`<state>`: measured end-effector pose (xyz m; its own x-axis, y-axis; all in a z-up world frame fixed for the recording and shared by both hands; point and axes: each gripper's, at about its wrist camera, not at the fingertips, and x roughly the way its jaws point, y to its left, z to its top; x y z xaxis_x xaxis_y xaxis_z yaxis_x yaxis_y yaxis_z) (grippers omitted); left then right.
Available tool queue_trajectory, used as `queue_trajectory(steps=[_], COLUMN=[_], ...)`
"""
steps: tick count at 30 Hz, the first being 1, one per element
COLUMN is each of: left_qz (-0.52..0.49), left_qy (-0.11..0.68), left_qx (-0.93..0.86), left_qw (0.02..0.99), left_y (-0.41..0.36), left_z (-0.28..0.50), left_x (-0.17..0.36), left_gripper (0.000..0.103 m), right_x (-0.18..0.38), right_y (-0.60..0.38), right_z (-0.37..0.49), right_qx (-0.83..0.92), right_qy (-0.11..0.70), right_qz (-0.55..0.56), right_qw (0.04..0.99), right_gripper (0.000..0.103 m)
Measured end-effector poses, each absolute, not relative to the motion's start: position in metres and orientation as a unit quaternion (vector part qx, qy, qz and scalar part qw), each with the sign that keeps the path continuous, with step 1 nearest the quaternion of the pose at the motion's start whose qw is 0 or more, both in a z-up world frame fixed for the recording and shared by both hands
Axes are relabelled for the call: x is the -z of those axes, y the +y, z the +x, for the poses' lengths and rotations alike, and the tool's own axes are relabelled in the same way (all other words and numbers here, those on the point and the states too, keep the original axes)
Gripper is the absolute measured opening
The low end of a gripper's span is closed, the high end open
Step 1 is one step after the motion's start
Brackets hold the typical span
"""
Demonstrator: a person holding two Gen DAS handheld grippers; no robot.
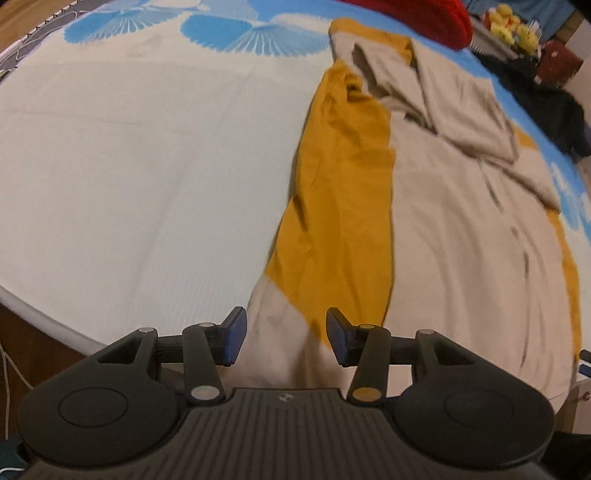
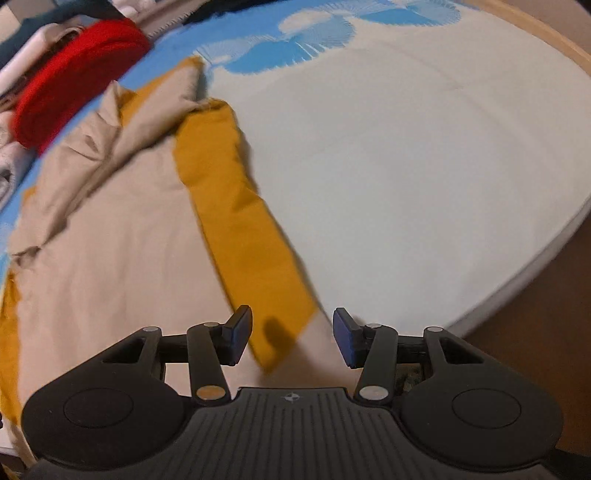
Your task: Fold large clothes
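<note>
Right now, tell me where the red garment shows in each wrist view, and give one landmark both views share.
Left wrist view: the red garment sits at the top edge, right of centre, beyond the beige and mustard garment.
Right wrist view: the red garment lies at upper left, beyond the same garment.
Shared landmark: the blue fan print on the bed cover.

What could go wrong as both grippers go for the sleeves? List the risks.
1. The left gripper is open over the beige cuff; it might also pinch the sheet underneath.
2. The mustard sleeve end under the right gripper lies near the mattress edge and could slide off.
</note>
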<state>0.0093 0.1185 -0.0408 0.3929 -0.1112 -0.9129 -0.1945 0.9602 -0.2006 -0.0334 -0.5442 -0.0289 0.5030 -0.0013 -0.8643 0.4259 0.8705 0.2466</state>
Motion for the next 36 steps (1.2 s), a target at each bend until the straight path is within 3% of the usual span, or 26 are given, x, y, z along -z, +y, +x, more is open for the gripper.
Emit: queue_trajectory(steps=[11,14,16,18,21,24,26,28,31,33,34,35,36], left_qz=[-0.1,-0.077,-0.067,-0.062,-0.067,-0.085,-0.087,-0.083,-0.069,-0.067,-0.068,-0.071,-0.074], left_qy=[0.578,0.571,0.566,0.561,0.554,0.544,0.553,0.561,0.561,0.56,0.559,0.557,0.555], left_qx=[-0.05,-0.061,-0.065,-0.064,-0.055,-0.047,-0.054,-0.063,-0.065,-0.064,-0.062,-0.058,-0.054], left_qw=[0.809,0.815,0.819,0.823,0.828,0.833,0.827,0.821,0.823,0.823,0.824,0.825,0.827], left_y=[0.106,0.097,0.094,0.092,0.095,0.1,0.1,0.1,0.097,0.097,0.099,0.099,0.1], left_z=[0.016,0.015,0.012,0.011,0.009,0.006,0.008,0.01,0.011,0.012,0.012,0.012,0.011], left_x=[0.062,0.064,0.064,0.064,0.06,0.054,0.057,0.06,0.062,0.061,0.063,0.062,0.062], left_gripper=[0.053,0.053,0.053,0.052,0.01,0.01,0.018,0.039,0.042,0.041,0.036,0.028,0.01], right_x=[0.046,0.044,0.043,0.039,0.036,0.038,0.04,0.043,0.044,0.044,0.044,0.044,0.044], right_y=[-0.538,-0.535,-0.535,-0.534,-0.534,-0.534,-0.532,-0.53,-0.528,-0.527,-0.527,-0.526,-0.525], right_z=[-0.039,-0.041,-0.043,-0.044,-0.044,-0.046,-0.046,-0.046,-0.046,-0.046,-0.046,-0.046,-0.046], right_qx=[0.115,0.104,0.096,0.084,0.091,0.105,0.107,0.107,0.109,0.108,0.108,0.106,0.103], right_qy=[0.502,0.503,0.502,0.495,0.485,0.486,0.493,0.5,0.504,0.505,0.505,0.505,0.506], right_qz=[0.184,0.173,0.171,0.18,0.188,0.185,0.183,0.175,0.162,0.159,0.157,0.154,0.151], right_qw=[0.837,0.84,0.843,0.846,0.849,0.847,0.844,0.842,0.842,0.842,0.842,0.842,0.843], right_gripper=[0.051,0.038,0.02,0.009,0.009,0.016,0.021,0.029,0.032,0.032,0.032,0.032,0.033])
